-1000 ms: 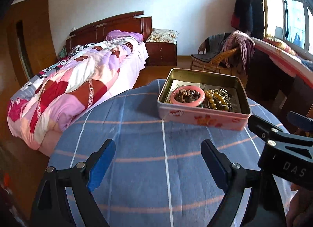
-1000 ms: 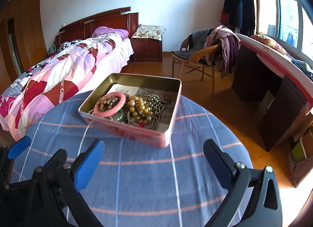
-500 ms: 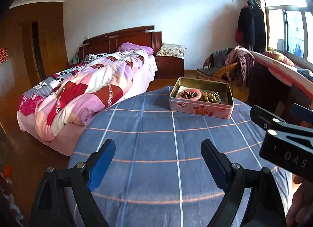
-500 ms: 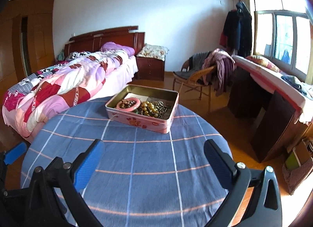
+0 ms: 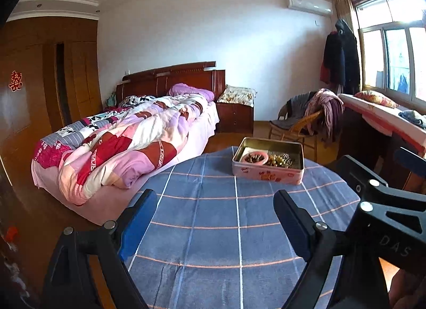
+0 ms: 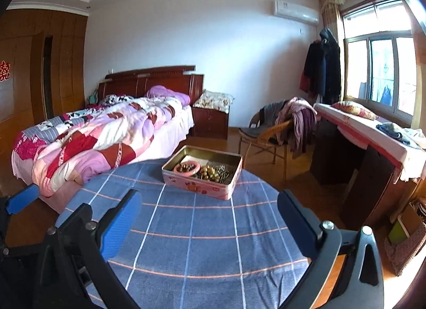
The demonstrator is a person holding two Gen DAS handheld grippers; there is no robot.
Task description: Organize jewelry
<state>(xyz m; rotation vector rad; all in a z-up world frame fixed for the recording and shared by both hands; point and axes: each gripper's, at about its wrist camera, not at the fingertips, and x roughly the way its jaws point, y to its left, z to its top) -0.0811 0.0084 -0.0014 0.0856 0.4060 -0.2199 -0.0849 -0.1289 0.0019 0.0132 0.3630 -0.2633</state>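
Note:
A pink tin box (image 5: 267, 175) (image 6: 202, 185) stands at the far side of a round table with a blue checked cloth (image 5: 226, 229) (image 6: 191, 234). In it lie a pink bangle (image 5: 254, 158) (image 6: 186, 168) around brown beads, and gold and dark bead strings (image 5: 279, 160) (image 6: 214, 171). My left gripper (image 5: 215, 225) is open and empty above the near part of the table. My right gripper (image 6: 206, 226) is open and empty too, well short of the box. The right gripper's body shows at the right edge of the left wrist view (image 5: 386, 213).
A bed with a patchwork quilt (image 5: 119, 146) (image 6: 93, 143) stands left of the table. A wicker chair with clothes (image 5: 306, 120) (image 6: 274, 127) stands behind the table. A covered desk (image 5: 380, 117) (image 6: 367, 133) runs under the window at right.
Both grippers have pulled back and up from the tin box, which now looks smaller and farther off. Both stay open and empty.

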